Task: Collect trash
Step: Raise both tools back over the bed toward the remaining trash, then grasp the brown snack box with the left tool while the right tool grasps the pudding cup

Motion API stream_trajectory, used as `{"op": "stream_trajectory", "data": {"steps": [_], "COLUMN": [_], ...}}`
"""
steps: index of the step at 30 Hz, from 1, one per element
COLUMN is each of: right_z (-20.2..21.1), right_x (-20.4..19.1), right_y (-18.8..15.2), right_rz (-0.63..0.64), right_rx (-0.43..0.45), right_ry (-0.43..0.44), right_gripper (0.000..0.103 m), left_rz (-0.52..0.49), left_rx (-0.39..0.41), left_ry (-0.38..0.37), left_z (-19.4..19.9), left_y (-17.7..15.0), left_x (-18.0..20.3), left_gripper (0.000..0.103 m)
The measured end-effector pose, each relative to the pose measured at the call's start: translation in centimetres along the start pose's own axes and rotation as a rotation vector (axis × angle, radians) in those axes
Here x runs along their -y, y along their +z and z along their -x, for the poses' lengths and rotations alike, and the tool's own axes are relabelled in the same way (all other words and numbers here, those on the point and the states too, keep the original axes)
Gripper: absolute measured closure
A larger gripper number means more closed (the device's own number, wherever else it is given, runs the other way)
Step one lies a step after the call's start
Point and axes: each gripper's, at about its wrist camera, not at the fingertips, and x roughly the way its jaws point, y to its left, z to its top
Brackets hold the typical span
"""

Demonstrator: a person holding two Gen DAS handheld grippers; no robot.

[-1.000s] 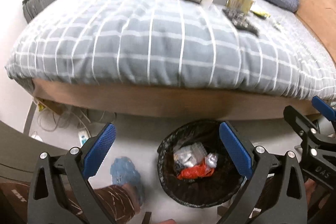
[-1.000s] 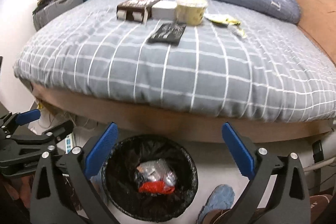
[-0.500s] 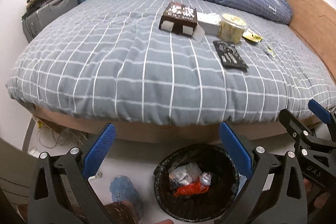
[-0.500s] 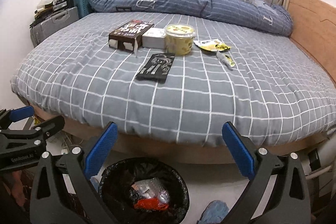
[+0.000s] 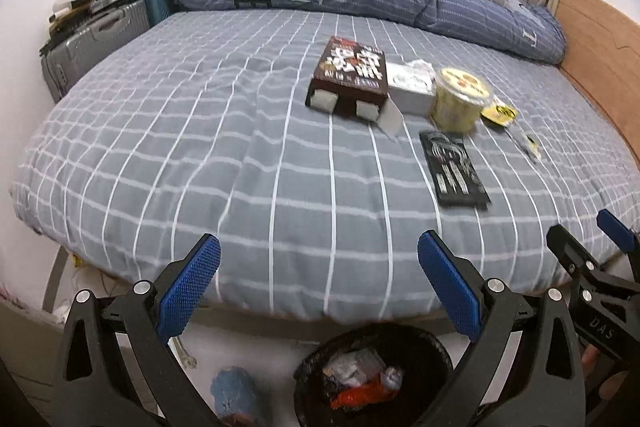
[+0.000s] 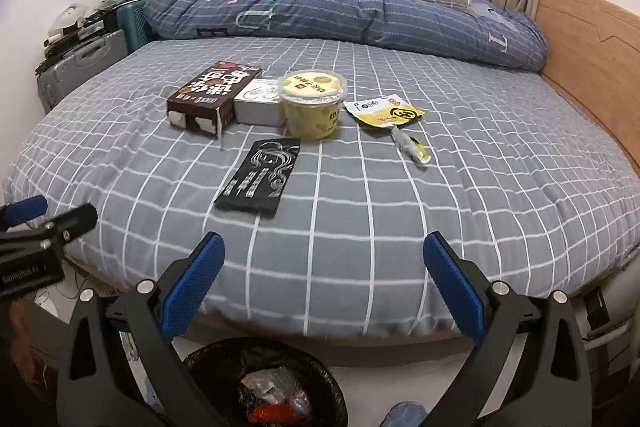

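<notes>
The flat black printed wrapper (image 6: 259, 178), long axis pointing away, is found nearest ahead of the empty, spread right gripper (image 6: 323, 267); the left gripper (image 5: 319, 267) is likewise spread.

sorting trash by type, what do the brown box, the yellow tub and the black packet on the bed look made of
Brown box: looks like printed cardboard, with stiff flat faces and open white end flaps.
Yellow tub: probably thin plastic, with a smooth, slightly see-through wall and a printed lid.
Black packet: likely a soft plastic or foil wrapper, lying flat and faintly glossy with silver print.
</notes>
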Motion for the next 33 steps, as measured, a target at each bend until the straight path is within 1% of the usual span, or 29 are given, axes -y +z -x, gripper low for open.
{"op": "stream_trajectory", "data": {"steps": [4, 9, 16, 18, 26, 31, 33], "right_z": [-1.7, -4.0, -7.3, -8.2, -11.2, -13.1, -13.5], "right_x": [0.5, 1.5, 1.6, 1.5, 1.2, 1.0, 0.8], "right_y": [1.6, 3.5, 6.7, 7.6, 11.1, 12.5, 12.8], "right_rz": [-0.001, -0.025, -0.014, -0.007, 0.017, 0.029, 0.033], "right_rx": [0.001, -0.01, 0.007, 0.01, 0.03, 0.026, 0.021], "right_ry": [-0.01, -0.009, -0.006, -0.002, 0.008, 0.014, 0.018], "right_gripper": [0.008, 0.008, 0.008, 0.008, 0.008, 0.008, 0.008], "left_rz": [0.002, 0.016, -0.025, -0.043, -0.079, -0.108, -0.115], "left_rx": [0.001, -0.01, -0.006, -0.019, -0.06, -0.082, -0.091], "left_ry": [0.009, -0.008, -0.013, -0.012, -0.017, -0.023, -0.013], "left_z": [-1.9, -4.6, -7.9, -9.3, -13.4, -15.2, -15.9], "left_y": [2.1, 4.7, 8.1, 9.1, 12.0, 13.0, 13.3], "left_x": [-0.2, -0.2, 1.3, 1.8, 3.0, 3.8, 4.0], "left_gripper": [0.006, 0.006, 0.006, 0.006, 0.006, 0.006, 0.006]}}
